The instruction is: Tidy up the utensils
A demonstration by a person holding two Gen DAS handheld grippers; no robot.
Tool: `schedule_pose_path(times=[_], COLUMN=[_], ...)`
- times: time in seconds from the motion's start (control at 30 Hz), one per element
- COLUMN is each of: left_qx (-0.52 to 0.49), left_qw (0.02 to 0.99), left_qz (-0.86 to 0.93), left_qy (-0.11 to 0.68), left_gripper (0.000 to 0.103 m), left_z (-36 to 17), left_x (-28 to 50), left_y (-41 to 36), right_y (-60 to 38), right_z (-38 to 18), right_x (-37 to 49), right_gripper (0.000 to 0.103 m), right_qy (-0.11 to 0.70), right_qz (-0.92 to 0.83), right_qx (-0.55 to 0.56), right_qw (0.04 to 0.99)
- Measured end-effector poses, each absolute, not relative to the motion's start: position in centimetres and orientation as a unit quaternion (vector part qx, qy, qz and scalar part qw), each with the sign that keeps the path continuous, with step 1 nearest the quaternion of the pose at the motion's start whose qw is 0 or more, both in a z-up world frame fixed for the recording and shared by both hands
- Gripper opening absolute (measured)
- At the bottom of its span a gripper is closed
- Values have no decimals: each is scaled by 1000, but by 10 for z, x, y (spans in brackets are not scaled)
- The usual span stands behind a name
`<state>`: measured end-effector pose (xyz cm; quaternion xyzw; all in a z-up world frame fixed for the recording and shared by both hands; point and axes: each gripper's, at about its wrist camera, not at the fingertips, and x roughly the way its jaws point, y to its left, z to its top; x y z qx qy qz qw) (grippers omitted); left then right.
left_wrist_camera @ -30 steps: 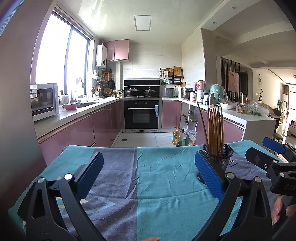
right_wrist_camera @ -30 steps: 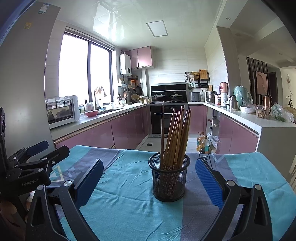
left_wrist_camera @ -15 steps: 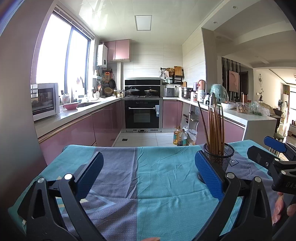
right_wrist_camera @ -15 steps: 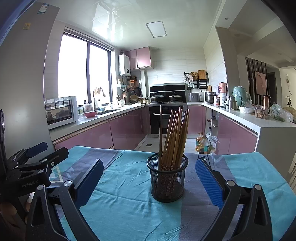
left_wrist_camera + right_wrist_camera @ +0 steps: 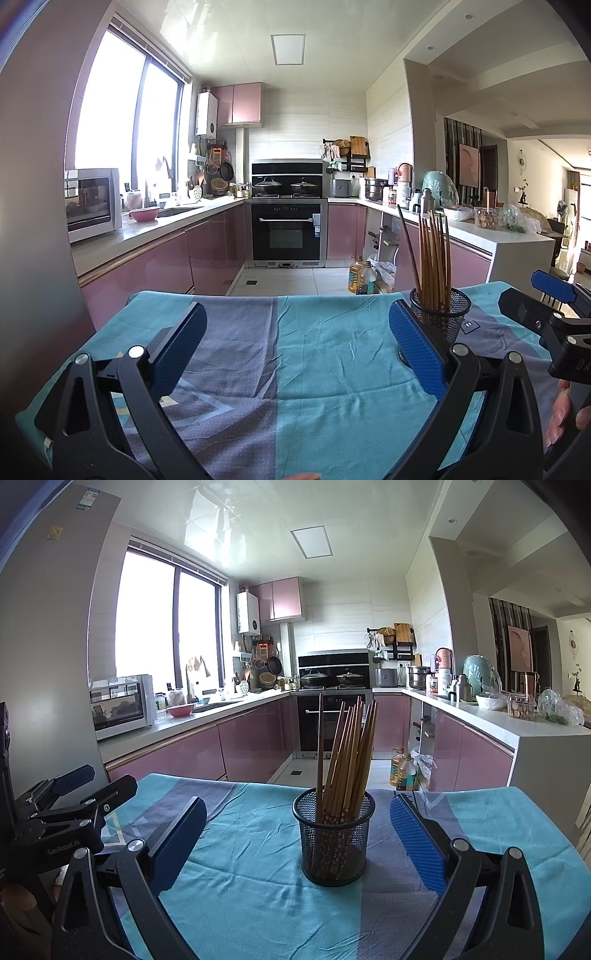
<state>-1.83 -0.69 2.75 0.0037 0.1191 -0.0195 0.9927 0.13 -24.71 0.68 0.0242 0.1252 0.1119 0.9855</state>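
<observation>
We are holding the left tongs (image 5: 297,345) spread wide, their blue pads (image 5: 415,352) far apart and gripping nothing, with only the teal and grey cloth (image 5: 325,354) showing between them. We are holding the right tongs (image 5: 293,843) just as wide apart, also empty and touching nothing.

The black mesh holder (image 5: 334,843) is standing upright on the cloth, framed between the right tongs' pads but clear of both, a little nearer the right-hand one. A bundle of wooden chopsticks (image 5: 349,755) is leaning inside it, fanning toward the right, with one stick standing almost straight on the left of the bundle. In the left wrist view the same holder (image 5: 443,315) is sitting just behind the left tongs' right-hand pad, close to the far edge of the bench (image 5: 207,295).

The left tongs are showing in the right wrist view at the far left (image 5: 70,794), well apart from the holder, and the right tongs are appearing at the right edge of the left view (image 5: 543,299). Open cloth is lying to the left of the holder and in front of it. Beyond the bench's far edge the kitchen floor (image 5: 291,277) is dropping away toward the oven (image 5: 288,232).
</observation>
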Motion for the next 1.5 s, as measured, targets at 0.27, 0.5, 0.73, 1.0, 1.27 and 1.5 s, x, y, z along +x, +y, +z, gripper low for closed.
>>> schedule_pose_path(times=[0.27, 0.5, 0.73, 1.0, 1.27, 1.5], left_qx=[8, 8, 10, 12, 11, 10], left_qw=[993, 994, 994, 994, 994, 994], left_qz=[-16, -14, -15, -18, -17, -15], left_qy=[113, 108, 106, 110, 111, 111], left_gripper=[97, 97, 97, 97, 97, 97], left_z=[26, 26, 27, 26, 27, 26], left_x=[-20, -23, -23, -20, -19, -19], left_y=[-9, -10, -11, -11, -11, -11], right_y=[-248, -248, -248, -247, -247, -249], right_z=[9, 9, 9, 8, 7, 5], right_x=[1, 1, 1, 3, 4, 6], right_gripper=[96, 96, 96, 96, 96, 96], right_qy=[121, 119, 118, 121, 122, 123], right_qz=[109, 109, 110, 112, 112, 112], right_qx=[23, 24, 25, 26, 28, 30], right_qw=[986, 987, 987, 986, 986, 986])
